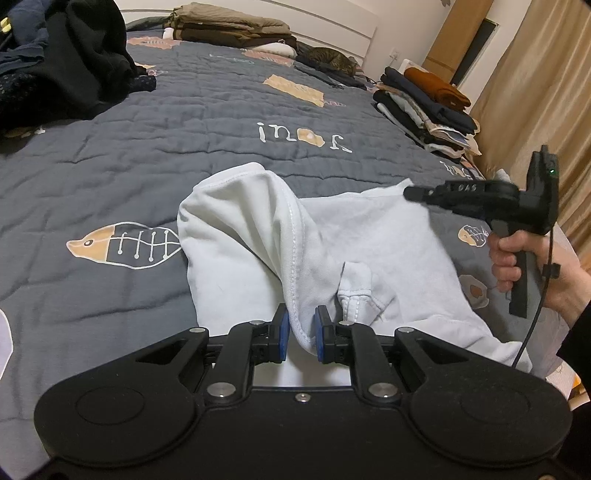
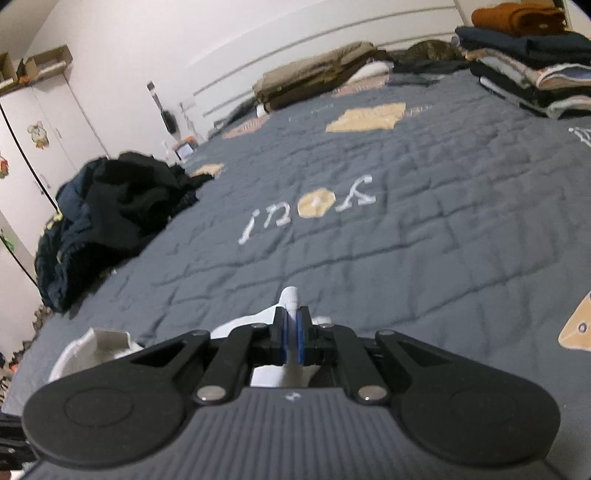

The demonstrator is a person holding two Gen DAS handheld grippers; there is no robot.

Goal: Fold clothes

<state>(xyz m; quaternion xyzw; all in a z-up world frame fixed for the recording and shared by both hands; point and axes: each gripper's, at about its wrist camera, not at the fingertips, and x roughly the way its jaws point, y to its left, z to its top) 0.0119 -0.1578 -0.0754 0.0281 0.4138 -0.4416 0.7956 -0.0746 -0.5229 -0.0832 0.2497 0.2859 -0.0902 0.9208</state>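
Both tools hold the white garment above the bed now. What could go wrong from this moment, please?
1. The left tool pinches only a thin hem fold of the white garment, so the cloth may slip out when pulled.
2. The right tool grips a small bit of cloth, and the middle sags bunched, so the fold may come out crooked.
3. The cat lies at the far end and might walk in.

A grey quilt [image 1: 184,122] covers the bed, with fish and letter prints. On its far left lies a dark heap [image 1: 70,59]. At the far end there is a folded brown blanket [image 1: 229,26], and near it a cat [image 1: 332,59], probably asleep, though it is small in view. On the far right stands a stack [image 1: 424,107], and behind it hangs a beige curtain [image 1: 535,92]. A white wardrobe [image 2: 44,147] stands left of the bed.
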